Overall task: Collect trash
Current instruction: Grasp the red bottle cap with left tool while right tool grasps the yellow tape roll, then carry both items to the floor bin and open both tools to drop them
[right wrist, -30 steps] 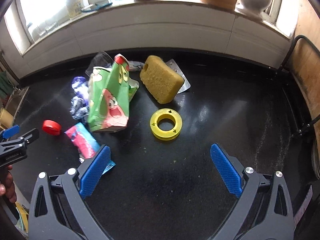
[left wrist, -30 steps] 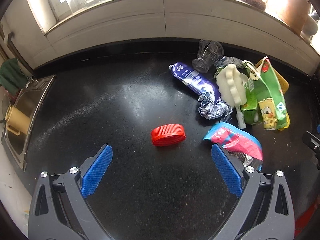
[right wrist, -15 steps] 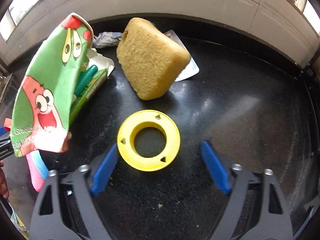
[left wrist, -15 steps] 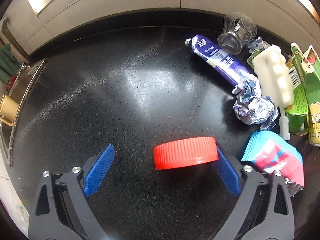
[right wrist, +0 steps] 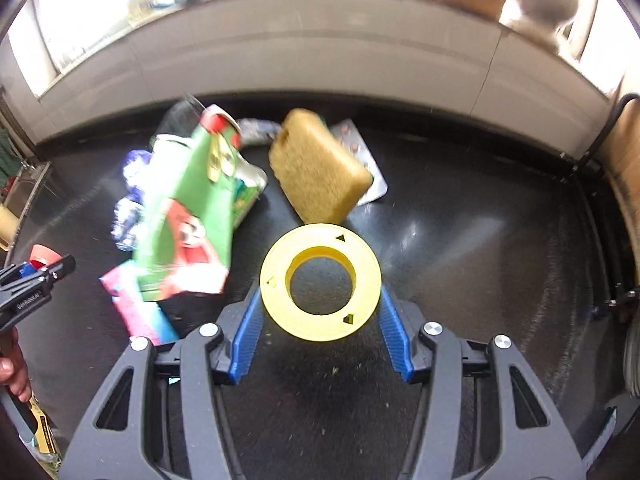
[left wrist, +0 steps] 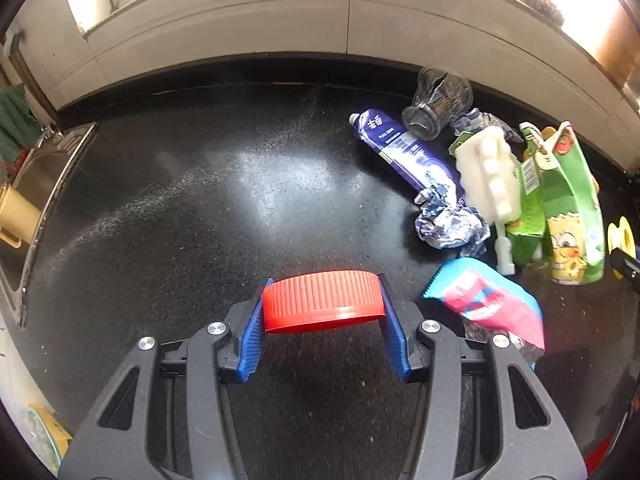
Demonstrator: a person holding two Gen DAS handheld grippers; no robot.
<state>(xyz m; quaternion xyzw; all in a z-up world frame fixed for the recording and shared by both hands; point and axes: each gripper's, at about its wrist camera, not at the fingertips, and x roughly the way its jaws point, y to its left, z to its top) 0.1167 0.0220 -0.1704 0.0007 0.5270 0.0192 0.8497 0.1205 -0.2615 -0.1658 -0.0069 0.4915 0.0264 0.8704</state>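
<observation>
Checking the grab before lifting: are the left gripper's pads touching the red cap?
Touching. In the left wrist view, both blue pads of the left gripper press the ribbed sides of the red cap, no gap.

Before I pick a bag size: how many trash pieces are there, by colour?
Red: 1, lid
Yellow: 2, ring, sponge
Green: 1, carton
Blue: 1, tube
Pink: 1, wrapper
White: 1, brush
Clear: 1, cup
Silver: 1, blister pack
Total: 9

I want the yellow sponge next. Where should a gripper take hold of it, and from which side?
Grip the yellow sponge across its two long flat sides, near mid-length, probably coming from above and the front. It lies as a thick block, one end resting on the blister pack, so a low approach risks snagging that. Both grippers hold items now; free one first.
</observation>
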